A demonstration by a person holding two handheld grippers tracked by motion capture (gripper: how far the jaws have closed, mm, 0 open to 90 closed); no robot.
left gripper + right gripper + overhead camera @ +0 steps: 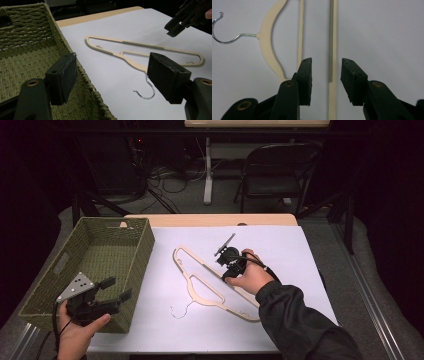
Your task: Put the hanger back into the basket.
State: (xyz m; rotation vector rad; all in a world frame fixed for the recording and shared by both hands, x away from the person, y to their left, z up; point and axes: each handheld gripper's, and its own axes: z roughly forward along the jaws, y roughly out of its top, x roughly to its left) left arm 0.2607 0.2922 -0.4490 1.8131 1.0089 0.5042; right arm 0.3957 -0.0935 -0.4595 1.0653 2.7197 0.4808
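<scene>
Left gripper [114,288]: jaws wide, empty, above the near right rim of the basket [145,245]. Hanger [210,285]: flat on the white sheet [300,265], to its right. Right gripper [325,75]: jaws narrowly apart, straddling the hanger's straight bar, apparently without contact.

Green woven basket [140,251], folding chair [272,175], floor cables [170,177]

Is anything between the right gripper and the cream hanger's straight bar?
Nothing visible. The right gripper is open, its jaws either side of the cream wooden hanger's ribbed bottom bar on the white sheet.
</scene>
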